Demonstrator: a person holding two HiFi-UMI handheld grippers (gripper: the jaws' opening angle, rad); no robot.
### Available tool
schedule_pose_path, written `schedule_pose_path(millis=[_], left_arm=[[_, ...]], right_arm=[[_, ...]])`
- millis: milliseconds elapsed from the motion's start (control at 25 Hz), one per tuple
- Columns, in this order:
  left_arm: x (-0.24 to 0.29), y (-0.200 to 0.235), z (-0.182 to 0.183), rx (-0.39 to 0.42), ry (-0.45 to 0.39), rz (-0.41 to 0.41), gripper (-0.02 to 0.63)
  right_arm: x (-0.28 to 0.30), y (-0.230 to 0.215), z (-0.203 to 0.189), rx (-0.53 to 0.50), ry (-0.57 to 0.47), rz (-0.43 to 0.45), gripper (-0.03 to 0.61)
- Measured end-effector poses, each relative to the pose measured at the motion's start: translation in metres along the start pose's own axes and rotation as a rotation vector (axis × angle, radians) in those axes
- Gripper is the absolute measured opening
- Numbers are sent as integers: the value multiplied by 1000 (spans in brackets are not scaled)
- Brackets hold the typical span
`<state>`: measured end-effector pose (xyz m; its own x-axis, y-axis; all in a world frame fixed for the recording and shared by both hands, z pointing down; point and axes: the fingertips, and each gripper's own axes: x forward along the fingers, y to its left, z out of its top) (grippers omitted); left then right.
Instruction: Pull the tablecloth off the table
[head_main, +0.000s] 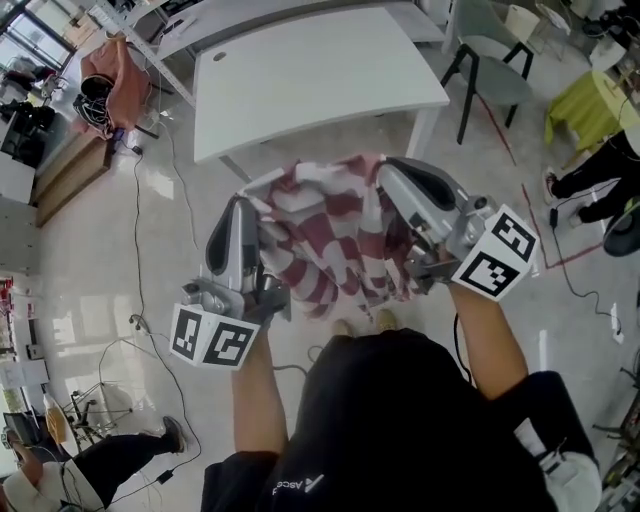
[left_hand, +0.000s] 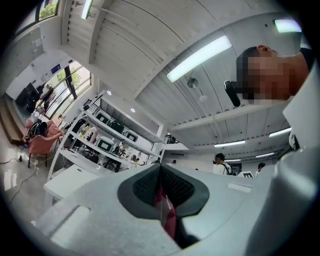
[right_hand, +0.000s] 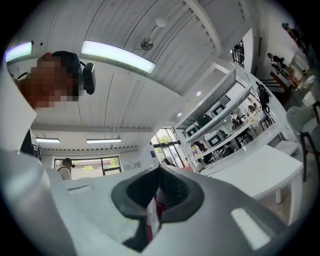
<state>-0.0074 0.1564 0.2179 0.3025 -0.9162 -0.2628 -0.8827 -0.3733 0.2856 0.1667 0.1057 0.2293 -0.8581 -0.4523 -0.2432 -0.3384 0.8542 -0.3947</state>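
The red-and-white checked tablecloth (head_main: 330, 235) hangs bunched between my two grippers, in front of the person's body and clear of the bare white table (head_main: 310, 75). My left gripper (head_main: 243, 205) is shut on its left edge, and a red fold of tablecloth (left_hand: 165, 210) shows pinched between the dark pads. At the right edge my right gripper (head_main: 385, 170) is shut too, with a strip of tablecloth (right_hand: 152, 212) caught between its pads. Both grippers point upward, tilted toward the ceiling.
A second white table (head_main: 250, 15) stands behind the bare one. A grey chair (head_main: 490, 70) is at the right, a yellow-green item (head_main: 585, 100) and a seated person's legs (head_main: 590, 185) further right. Cables (head_main: 140, 230) trail over the shiny floor at the left.
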Motion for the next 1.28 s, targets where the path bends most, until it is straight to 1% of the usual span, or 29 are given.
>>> schedule_pose_path(millis=[120, 320, 640, 880, 1120, 1280], left_arm=[[-8, -1, 9, 6, -8, -17, 11], [-7, -2, 3, -4, -2, -34, 11], [-7, 1, 4, -7, 9, -41, 11], [-6, 1, 2, -21, 18, -46, 11], [1, 5, -5, -32, 37, -45, 11], [2, 4, -4, -33, 34, -48, 11]], right_arm=[[-1, 9, 2, -27, -7, -19, 5], [-5, 5, -3, -36, -9, -48, 5], [-4, 6, -6, -46, -1, -82, 5], [-1, 7, -10, -78, 24, -92, 5], [2, -2, -15, -72, 44, -95, 5], [4, -1, -15, -74, 47, -86, 5]])
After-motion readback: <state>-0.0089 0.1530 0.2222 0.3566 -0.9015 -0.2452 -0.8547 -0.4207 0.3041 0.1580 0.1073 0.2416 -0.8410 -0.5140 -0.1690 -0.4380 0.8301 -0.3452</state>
